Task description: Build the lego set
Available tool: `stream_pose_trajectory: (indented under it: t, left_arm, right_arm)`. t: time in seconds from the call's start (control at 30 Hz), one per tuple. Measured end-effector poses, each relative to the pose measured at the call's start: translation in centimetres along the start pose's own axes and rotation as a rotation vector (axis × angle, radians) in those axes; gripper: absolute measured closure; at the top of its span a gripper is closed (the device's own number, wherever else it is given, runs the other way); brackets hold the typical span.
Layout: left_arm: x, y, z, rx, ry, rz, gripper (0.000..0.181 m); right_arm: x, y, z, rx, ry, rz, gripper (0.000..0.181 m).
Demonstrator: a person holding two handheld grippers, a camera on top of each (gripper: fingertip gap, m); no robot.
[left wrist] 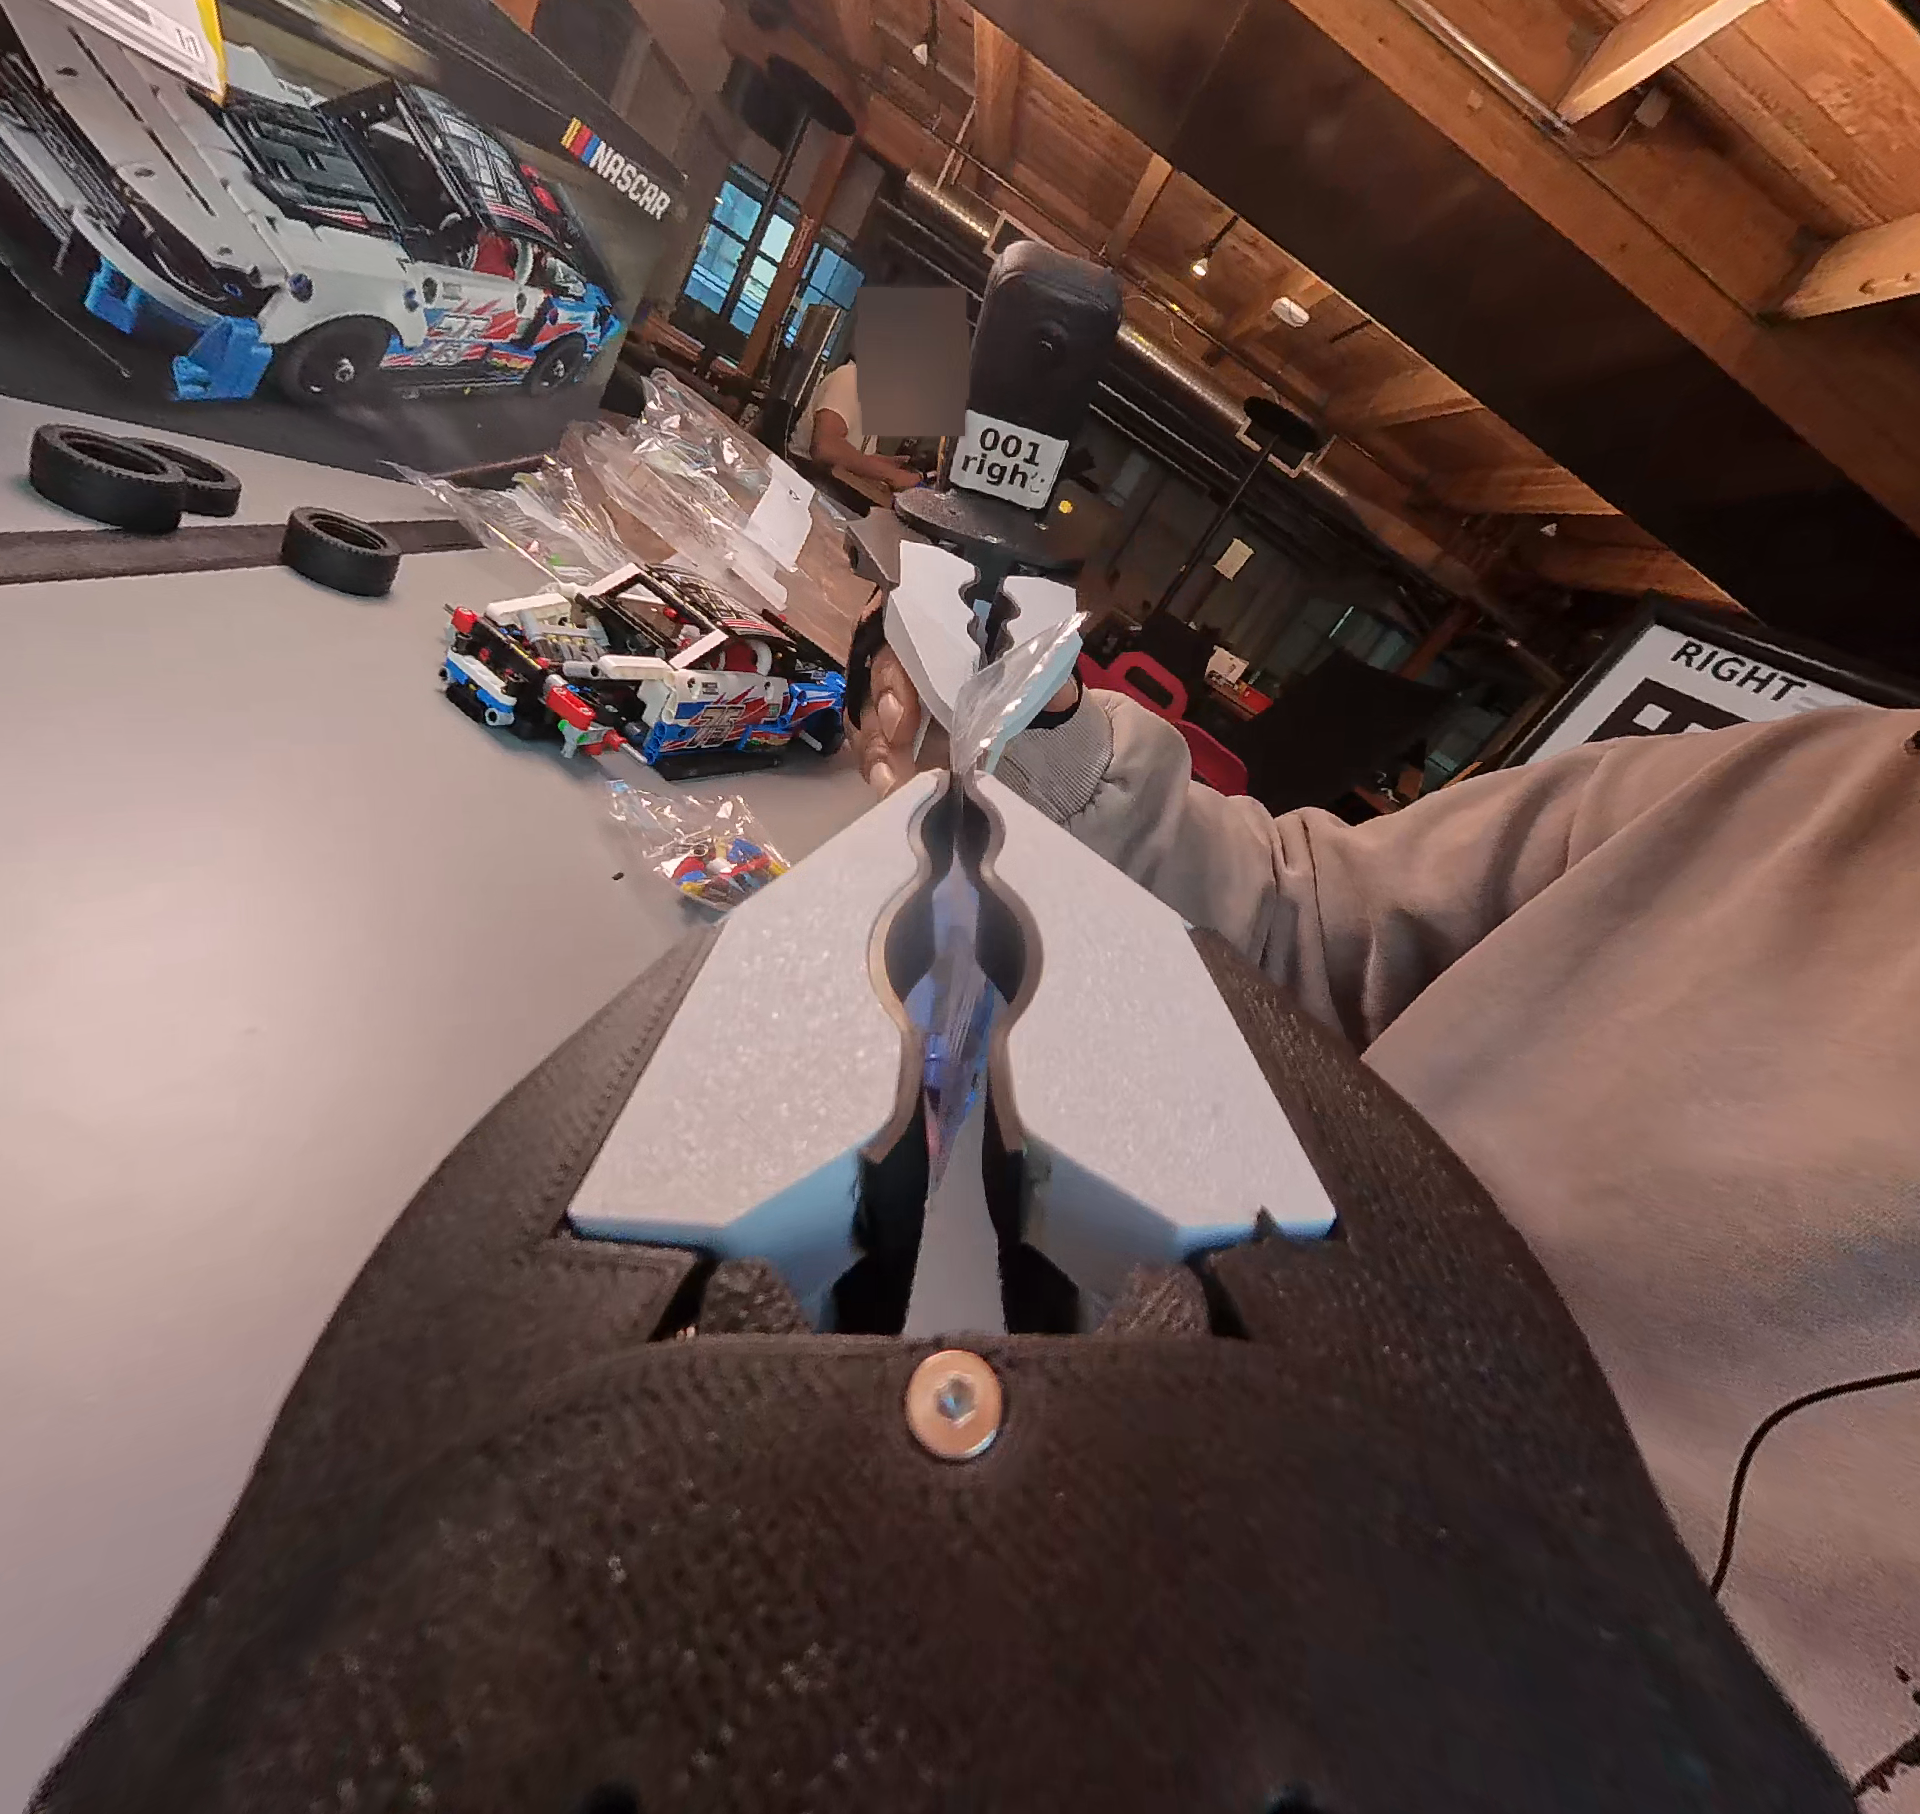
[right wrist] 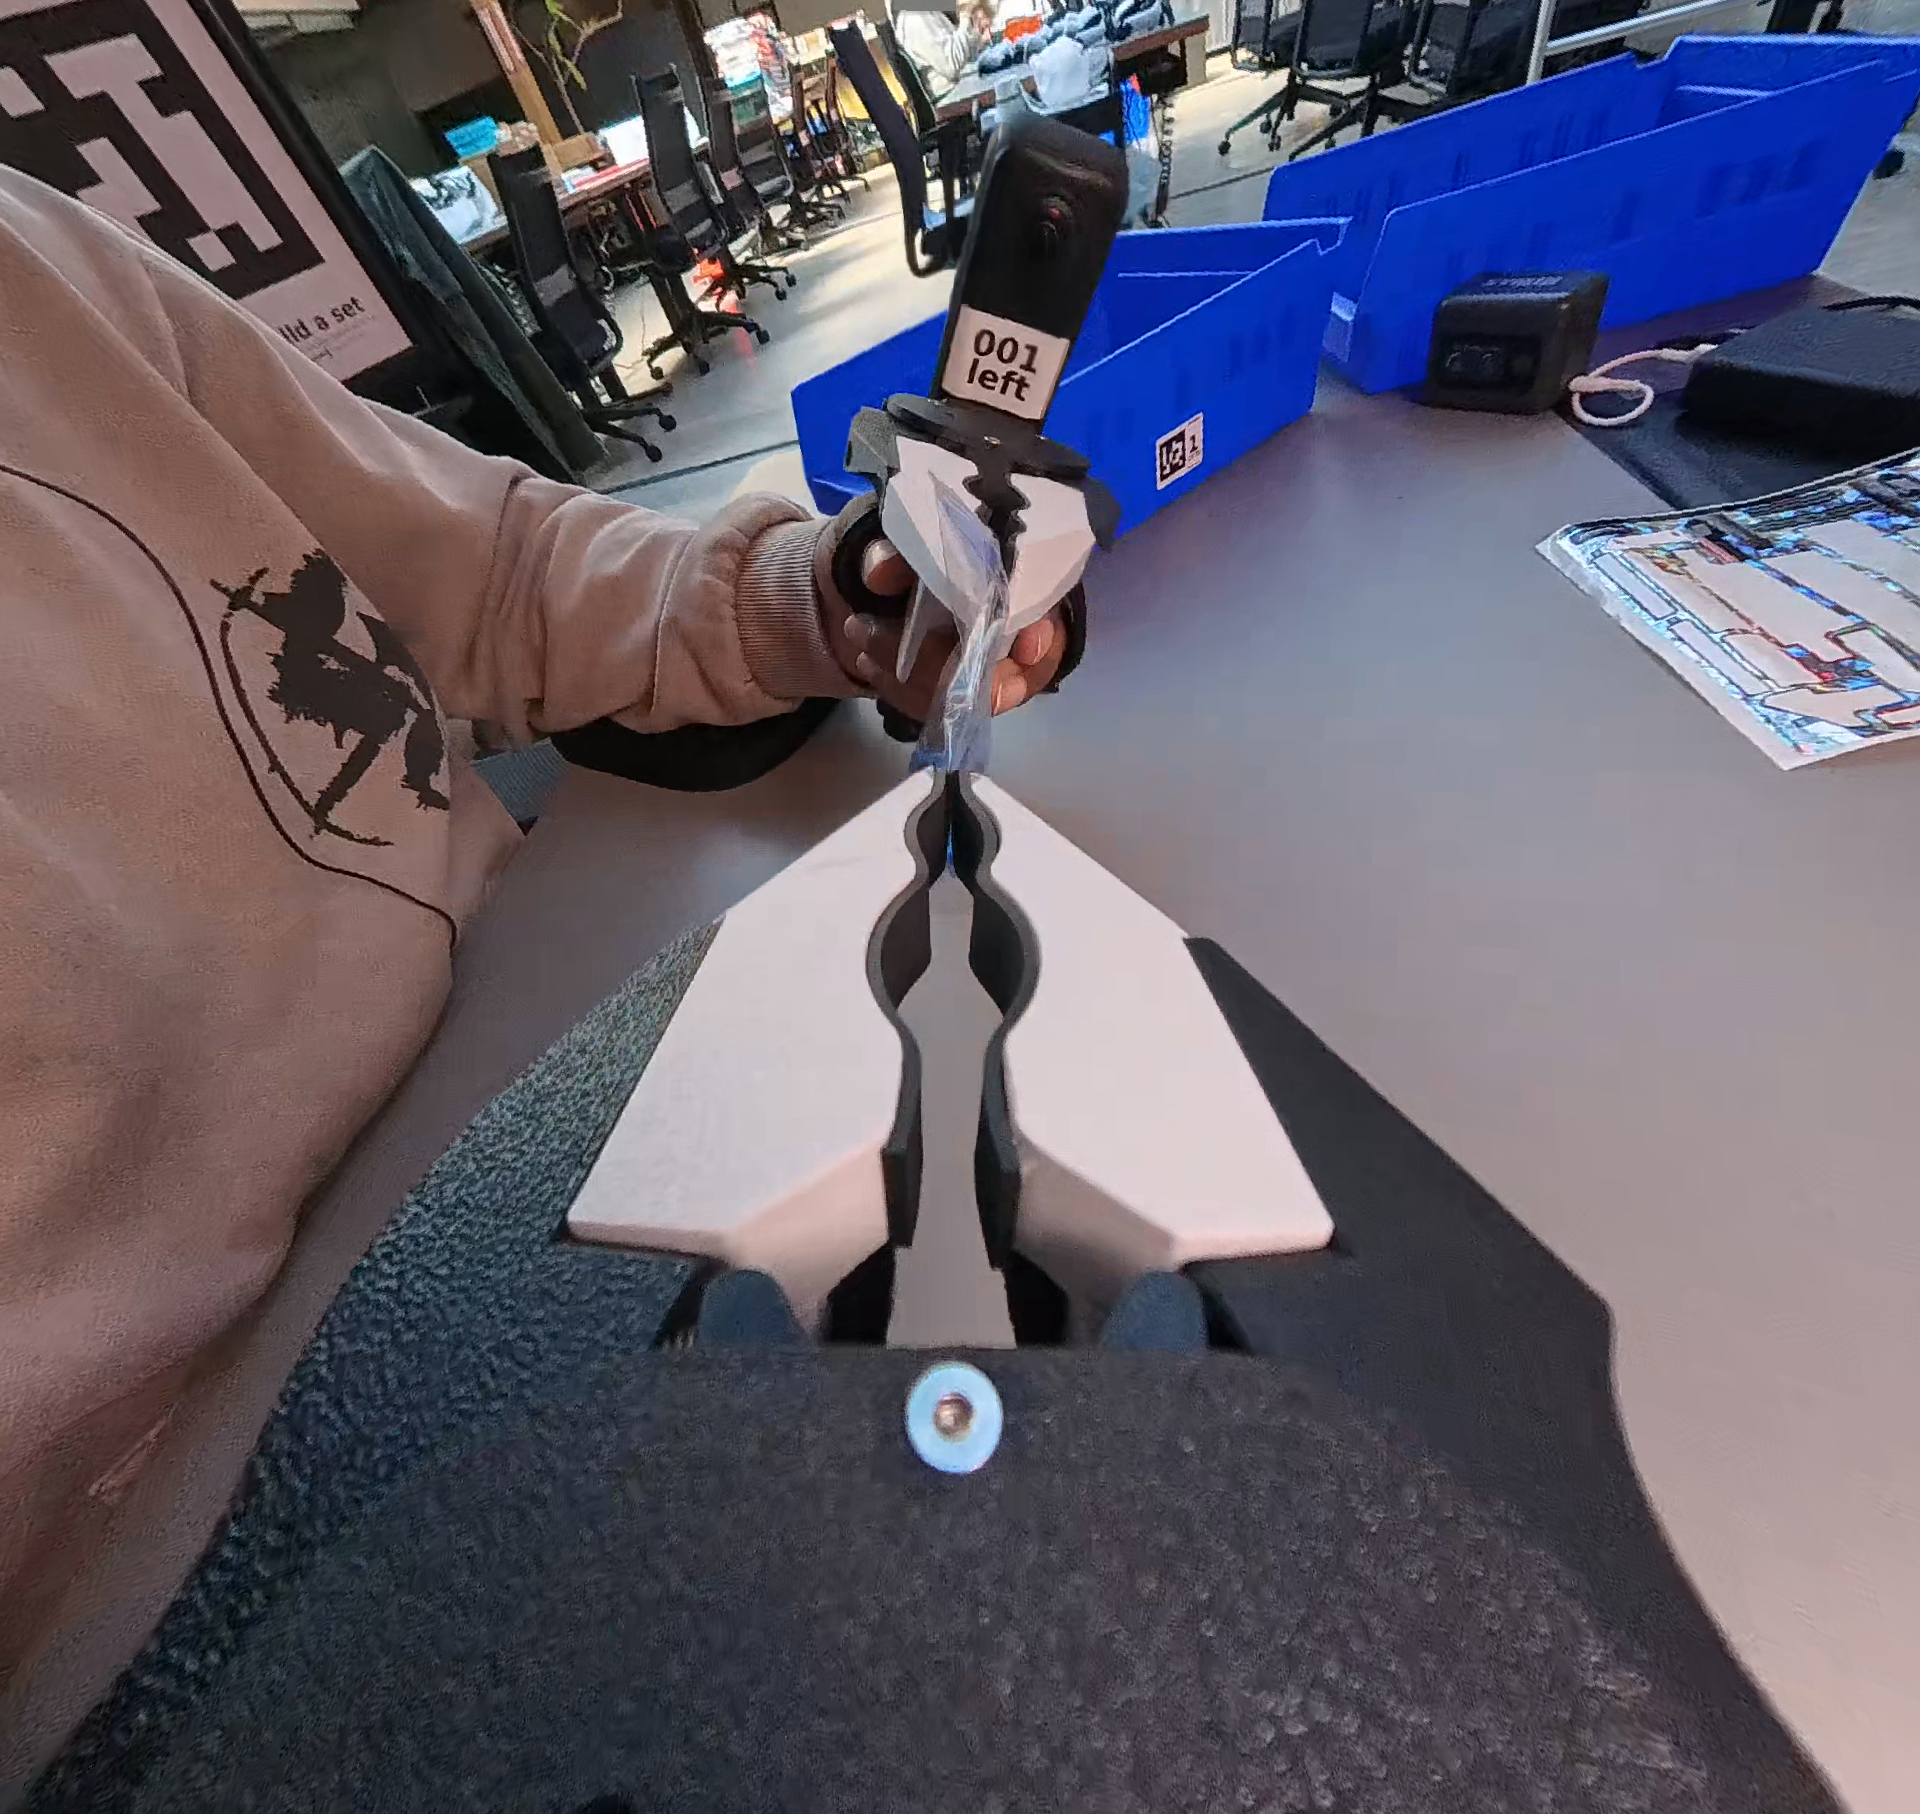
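A small clear plastic bag [left wrist: 1013, 673] with blue pieces in it is stretched between my two grippers above the grey table [left wrist: 260, 933]. My left gripper [left wrist: 961, 782] is shut on it; the bag runs down through the jaws and sticks out past the tips. My right gripper [right wrist: 951, 785] is shut on the bag's other end [right wrist: 971, 642], tip to tip with the left gripper [right wrist: 966, 621]. The right gripper also shows in the left wrist view [left wrist: 966, 725]. A partly built race car [left wrist: 644, 673] stands on the table farther off.
Another clear bag of coloured pieces [left wrist: 707, 850] lies near the car. Black tyres [left wrist: 104, 476] and the set's box [left wrist: 312, 206] are at the far left. Blue bins [right wrist: 1195, 341], a sticker sheet [right wrist: 1766, 611] and a black device [right wrist: 1517, 341] are on the right. There is about 5 cm between the tips of the two grippers. From the right gripper's tips to the partly built race car [left wrist: 644, 673] is close to 25 cm.
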State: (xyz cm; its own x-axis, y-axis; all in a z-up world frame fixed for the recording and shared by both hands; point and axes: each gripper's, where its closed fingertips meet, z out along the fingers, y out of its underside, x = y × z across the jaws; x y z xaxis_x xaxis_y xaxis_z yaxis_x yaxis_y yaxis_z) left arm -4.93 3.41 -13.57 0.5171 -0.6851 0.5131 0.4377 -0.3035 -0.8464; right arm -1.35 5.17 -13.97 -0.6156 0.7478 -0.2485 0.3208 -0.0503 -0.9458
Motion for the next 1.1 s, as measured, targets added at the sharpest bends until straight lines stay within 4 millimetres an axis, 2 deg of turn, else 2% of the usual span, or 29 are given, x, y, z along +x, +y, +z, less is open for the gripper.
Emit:
stream_pose_trajectory:
  t: [0.07,0.17,0.27,0.33,0.4,0.43,0.47,0.67,0.83,0.87,0.93,0.97,1.03,1.1]
  left_arm:
    - [-0.1,0.4,0.0,-0.032,-0.008,0.022,0.181]
    - [0.0,1.1,-0.3,-0.110,-0.059,0.180,0.179]
    - [0.3,0.9,-0.3,-0.122,-0.083,0.287,0.152]
    - [0.7,0.8,-0.3,-0.114,-0.080,0.328,0.153]
    - [0.4,1.0,-0.2,-0.125,-0.100,0.344,0.161]
    - [0.4,1.0,-0.3,-0.128,-0.099,0.344,0.167]
    - [0.4,1.0,-0.3,-0.126,-0.092,0.339,0.181]
    - [0.2,0.2,-0.4,-0.097,-0.051,0.185,0.181]
    - [0.2,1.1,-0.4,-0.140,-0.035,0.139,0.181]
    - [0.3,1.0,-0.5,-0.141,-0.032,0.132,0.181]
    - [0.4,1.2,-0.5,-0.168,-0.026,0.131,0.181]
    - [0.5,1.6,-0.4,-0.189,-0.026,0.136,0.181]
    - [1.0,2.3,0.1,-0.213,-0.003,0.127,0.181]
    - [1.4,2.7,0.5,-0.226,0.020,0.119,0.181]
  right_arm:
    - [0.0,0.3,0.0,-0.012,-0.003,0.007,0.181]
    - [-0.3,0.9,0.2,-0.042,-0.019,0.009,0.181]
    - [-0.6,1.3,0.5,-0.069,-0.032,0.010,0.181]
    - [-0.8,1.8,0.9,-0.090,-0.047,0.014,0.181]
    - [-1.0,2.1,1.3,-0.107,-0.056,0.014,0.181]
    - [-1.1,2.3,1.4,-0.112,-0.058,0.012,0.181]
    - [-1.0,2.3,1.4,-0.114,-0.059,0.013,0.181]
    - [-0.1,1.2,0.3,-0.027,-0.043,0.009,0.181]
    - [0.0,2.5,0.1,-0.101,-0.011,-0.032,0.181]
    - [0.1,2.5,0.1,-0.112,0.010,-0.055,0.176]
    - [-0.2,1.9,0.4,-0.111,0.034,-0.086,0.154]
    - [-0.4,1.7,0.8,-0.121,0.048,-0.103,0.150]
    - [-0.4,1.7,1.8,-0.155,0.090,-0.150,0.151]
    - [-0.4,2.3,2.8,-0.211,0.125,-0.198,0.165]
